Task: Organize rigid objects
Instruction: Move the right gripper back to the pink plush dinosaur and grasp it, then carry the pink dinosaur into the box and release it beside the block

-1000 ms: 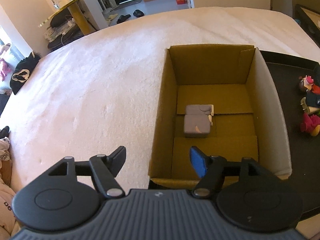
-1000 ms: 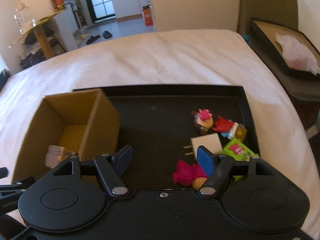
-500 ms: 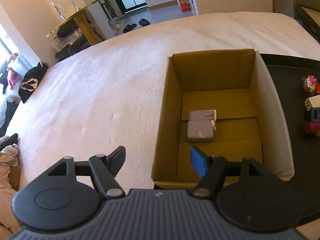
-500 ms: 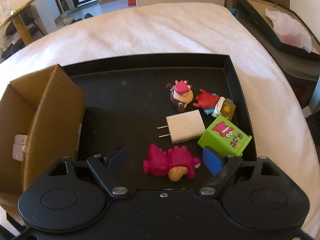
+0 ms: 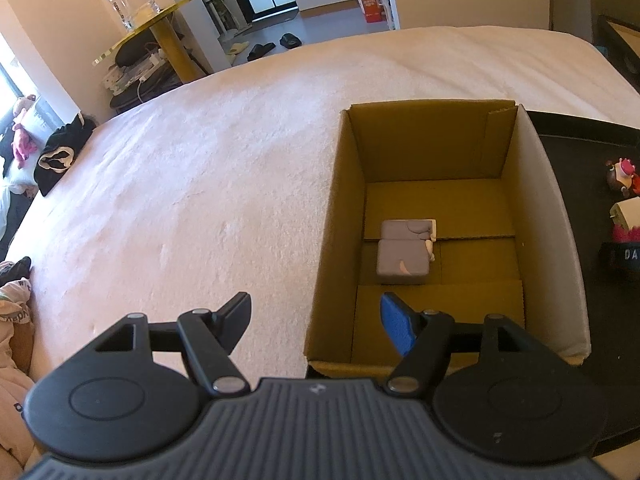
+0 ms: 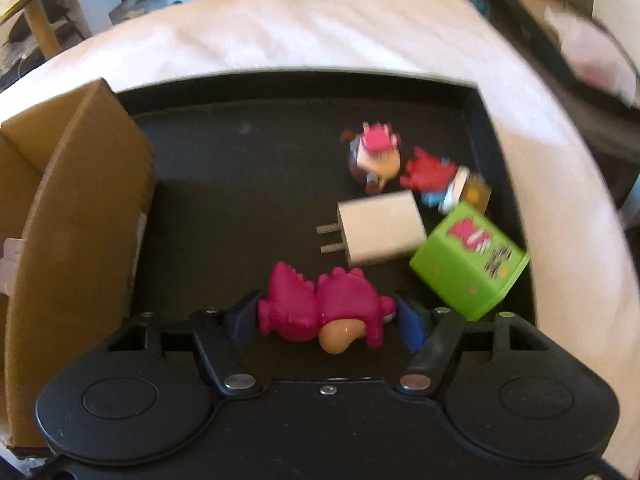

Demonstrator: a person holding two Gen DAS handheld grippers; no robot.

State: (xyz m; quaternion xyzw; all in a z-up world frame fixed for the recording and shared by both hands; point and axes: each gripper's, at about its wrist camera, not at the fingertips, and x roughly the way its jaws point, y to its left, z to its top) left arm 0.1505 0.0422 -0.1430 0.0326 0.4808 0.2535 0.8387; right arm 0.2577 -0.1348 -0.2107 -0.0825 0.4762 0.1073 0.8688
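An open cardboard box [image 5: 552,216] stands on the bed with a grey block-shaped object [image 5: 402,252] inside it. My left gripper [image 5: 316,316] is open and empty, hovering over the box's near left corner. In the right wrist view a black tray [image 6: 248,184] holds a pink dinosaur toy [image 6: 320,308], a white plug charger [image 6: 380,228], a green cube [image 6: 468,260] and two small figures [image 6: 376,152]. My right gripper [image 6: 326,316] is open, its fingers on either side of the pink toy, close to it.
The box [image 6: 80,208] stands on the tray's left part. The white bedspread [image 5: 180,184] stretches left of the box. A second tray with white paper [image 6: 580,52] lies off the bed at the right. A glass table with a jar [image 5: 132,0] stands beyond the bed.
My right gripper has moved forward and down until the pink toy sits between its fingers. My left gripper has drawn back and up a little from the box.
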